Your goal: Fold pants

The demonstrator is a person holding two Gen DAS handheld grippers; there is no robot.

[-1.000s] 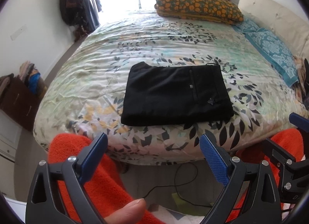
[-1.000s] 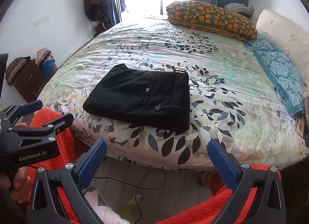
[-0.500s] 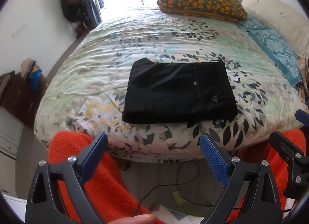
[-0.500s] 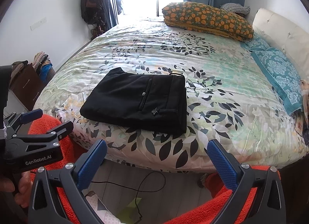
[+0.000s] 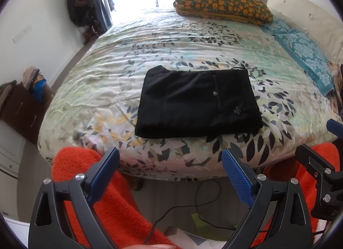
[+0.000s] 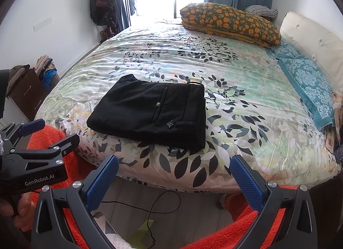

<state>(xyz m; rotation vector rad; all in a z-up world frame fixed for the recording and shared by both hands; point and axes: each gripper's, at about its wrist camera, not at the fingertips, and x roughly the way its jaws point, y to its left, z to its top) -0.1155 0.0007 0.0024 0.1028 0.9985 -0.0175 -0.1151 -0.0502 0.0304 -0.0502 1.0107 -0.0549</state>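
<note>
Black pants [image 5: 197, 103] [image 6: 152, 113] lie folded into a flat rectangle near the front edge of the bed [image 5: 171, 40] [image 6: 246, 90], pocket button facing up. My left gripper [image 5: 170, 166] hangs open in front of the bed's edge, off the mattress, with nothing between its blue pads. My right gripper [image 6: 173, 171] is open too, held back from the bed at about the same distance. Each gripper shows at the edge of the other's view: the right gripper [image 5: 321, 163] and the left gripper [image 6: 42, 141].
An orange-patterned pillow [image 6: 231, 23] and teal pillows [image 6: 304, 75] lie at the bed's far right. A dark dresser [image 6: 25, 96] with clothes stands at left. Orange fleece [image 5: 103, 201] covers the person's legs below; a cable [image 6: 163, 204] runs across the floor.
Both grippers have drawn slightly back and up from the bed, so the folded pants sit a little lower in view. The pants have not moved.
</note>
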